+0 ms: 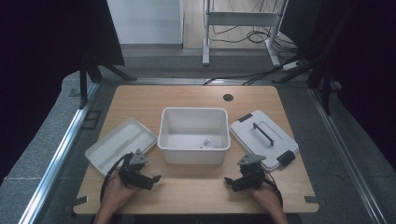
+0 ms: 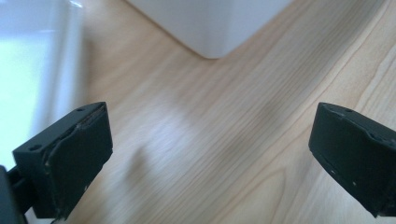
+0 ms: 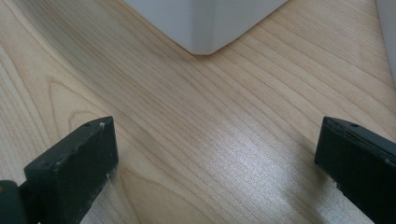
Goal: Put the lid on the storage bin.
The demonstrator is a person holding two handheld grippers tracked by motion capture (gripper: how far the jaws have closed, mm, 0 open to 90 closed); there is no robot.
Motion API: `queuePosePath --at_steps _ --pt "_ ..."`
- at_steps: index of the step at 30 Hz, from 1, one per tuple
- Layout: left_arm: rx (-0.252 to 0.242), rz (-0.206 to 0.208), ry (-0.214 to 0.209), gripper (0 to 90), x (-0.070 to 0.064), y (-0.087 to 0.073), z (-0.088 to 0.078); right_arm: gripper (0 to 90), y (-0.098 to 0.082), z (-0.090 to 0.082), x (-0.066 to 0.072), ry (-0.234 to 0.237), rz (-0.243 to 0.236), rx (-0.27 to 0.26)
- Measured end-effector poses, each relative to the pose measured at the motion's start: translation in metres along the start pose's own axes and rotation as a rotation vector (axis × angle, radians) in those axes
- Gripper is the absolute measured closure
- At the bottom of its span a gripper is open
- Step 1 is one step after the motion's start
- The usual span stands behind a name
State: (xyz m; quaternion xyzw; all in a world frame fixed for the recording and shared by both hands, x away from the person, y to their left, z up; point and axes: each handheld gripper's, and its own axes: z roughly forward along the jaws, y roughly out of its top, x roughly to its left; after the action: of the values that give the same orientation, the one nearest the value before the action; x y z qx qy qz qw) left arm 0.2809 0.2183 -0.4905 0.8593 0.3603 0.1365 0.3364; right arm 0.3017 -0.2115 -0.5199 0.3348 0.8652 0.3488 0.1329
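A white open bin (image 1: 194, 135) stands in the middle of the wooden table (image 1: 196, 186), with a small labelled packet (image 1: 207, 144) on its floor. A white lid with a black handle (image 1: 264, 137) lies to its right, and a shallow white tray (image 1: 120, 144) lies to its left. My left gripper (image 1: 150, 179) rests near the front edge, left of centre, open with nothing between its jaws. My right gripper (image 1: 230, 181) mirrors it on the right, also open and empty. The bin's corner (image 2: 212, 28) appears ahead in the left gripper view, and its other corner (image 3: 205, 23) in the right gripper view.
A round cable hole (image 1: 228, 97) sits near the table's far edge. Metal rails (image 1: 60, 154) run along both sides of the table. Beyond it stand a white frame's legs (image 1: 206, 32) and loose cables (image 1: 252, 37) on the floor.
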Motion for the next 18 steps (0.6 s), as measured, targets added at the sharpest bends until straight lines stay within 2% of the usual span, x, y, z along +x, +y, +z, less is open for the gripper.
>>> queuePosePath --at_steps 1,2,3,5,7,8,9,10,11,12,14,15,17,18 --pt "-0.001 -0.003 0.006 0.0 0.004 0.000 -0.007 0.0 0.000 0.000 0.000 0.000 0.000 0.000" --pt "0.002 -0.010 0.021 0.0 0.015 0.000 -0.020 0.0 0.000 0.000 0.000 0.001 0.001 0.000" --pt "0.002 -0.010 0.021 0.0 0.015 0.000 -0.020 0.0 0.000 0.000 0.000 0.001 0.001 0.000" --pt "0.006 -0.014 0.056 0.5 0.032 -0.001 -0.039 0.0 0.000 0.000 0.000 0.000 0.001 0.000" --pt "-0.004 -0.029 0.072 3.6 0.046 -0.002 -0.049 0.0 0.000 0.000 0.000 0.000 0.001 0.000" --pt "-0.004 -0.029 0.072 5.3 0.046 -0.002 -0.049 0.0 0.000 0.000 0.000 0.000 0.001 0.000" --pt "-0.005 -0.039 0.079 5.3 0.053 -0.003 -0.054 0.0 0.000 0.000 0.000 0.000 0.001 0.000" --pt "-0.007 -0.045 0.083 14.6 0.060 -0.004 -0.058 0.0 0.000 0.000 0.000 0.000 0.001 0.000" --pt "-0.006 -0.054 0.090 17.8 0.073 -0.005 -0.062 0.0 0.000 0.000 0.000 0.000 0.001 0.000" --pt "-0.006 -0.054 0.090 19.8 0.073 -0.005 -0.062 0.0 0.000 0.000 0.000 0.000 0.001 0.000" --pt "0.011 -0.058 0.093 23.2 0.084 -0.006 -0.062 0.0 0.000 0.000 0.000 0.000 0.001 0.000" --pt "0.028 -0.056 0.100 29.9 0.095 -0.007 -0.059 0.0 0.000 0.000 0.000 0.000 0.001 0.000" --pt "0.036 -0.057 0.096 37.0 0.100 -0.007 -0.057 0.0 0.000 0.000 0.000 0.000 0.001 0.000" --pt "0.040 -0.058 0.093 37.0 0.105 -0.007 -0.054 0.0 0.000 0.000 0.000 0.000 0.001 0.000"
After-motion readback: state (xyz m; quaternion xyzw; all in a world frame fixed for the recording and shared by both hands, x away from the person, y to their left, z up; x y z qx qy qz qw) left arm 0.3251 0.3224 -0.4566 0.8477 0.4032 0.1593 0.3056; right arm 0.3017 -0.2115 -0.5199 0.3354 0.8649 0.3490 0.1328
